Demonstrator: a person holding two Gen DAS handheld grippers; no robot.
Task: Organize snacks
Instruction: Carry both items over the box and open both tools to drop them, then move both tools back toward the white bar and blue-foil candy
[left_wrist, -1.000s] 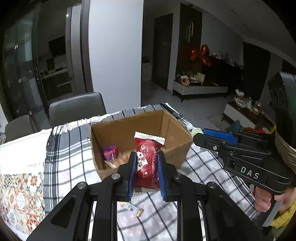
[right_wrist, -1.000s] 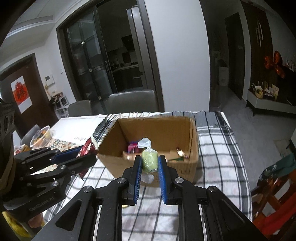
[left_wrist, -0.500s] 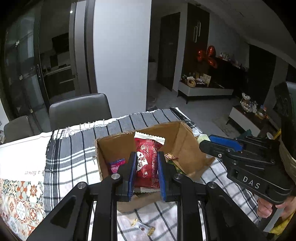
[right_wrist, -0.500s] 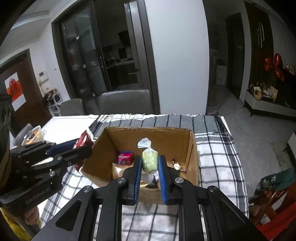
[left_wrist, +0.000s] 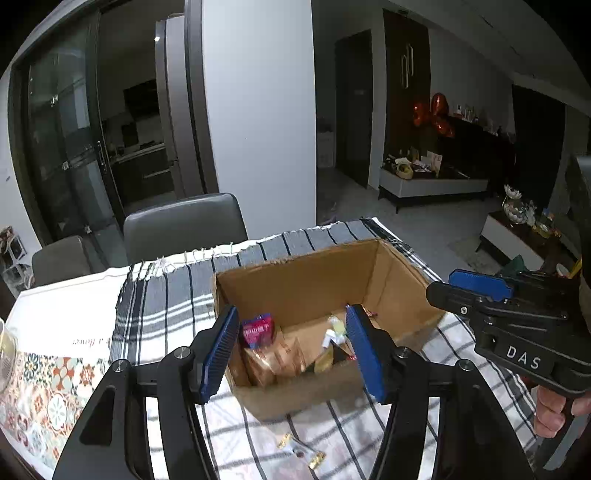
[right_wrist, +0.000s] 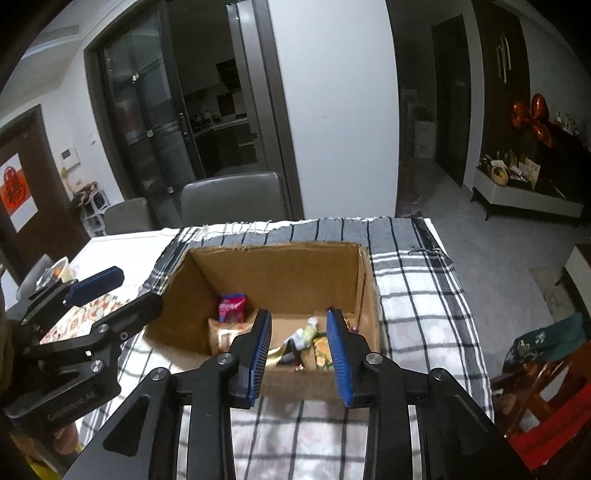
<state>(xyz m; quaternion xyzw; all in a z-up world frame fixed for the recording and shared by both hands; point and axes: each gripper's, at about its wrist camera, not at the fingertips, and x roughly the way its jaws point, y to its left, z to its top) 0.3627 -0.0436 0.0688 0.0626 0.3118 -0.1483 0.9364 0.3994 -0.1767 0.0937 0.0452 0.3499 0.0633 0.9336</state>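
An open cardboard box (left_wrist: 295, 260) (right_wrist: 273, 249) stands on the checked cloth. In it lie a pink packet (left_wrist: 257, 329) (right_wrist: 231, 307), brown packets (left_wrist: 275, 357) and other wrappers. My left gripper (left_wrist: 293, 350) hangs over the box's near wall, its jaws opening with nothing between the pads. My right gripper (right_wrist: 298, 343) is also over the near wall, jaws opening. A blurred pale green snack (right_wrist: 306, 333) shows between its pads, lower down in the box and free of them. Each gripper shows in the other's view, the right gripper (left_wrist: 456, 290) and the left gripper (right_wrist: 129, 293).
Small loose candies (left_wrist: 301, 451) lie on the checked cloth (right_wrist: 413, 306) in front of the box. A patterned mat (left_wrist: 40, 391) and a bowl (right_wrist: 59, 269) are to the left. Grey chairs (left_wrist: 184, 225) stand behind the table. The table's right edge drops to the floor beside a red stool (right_wrist: 546, 435).
Both grippers moved forward over the box and opened. The red packet left the left jaws and the green snack left the right jaws, both dropping into the box.
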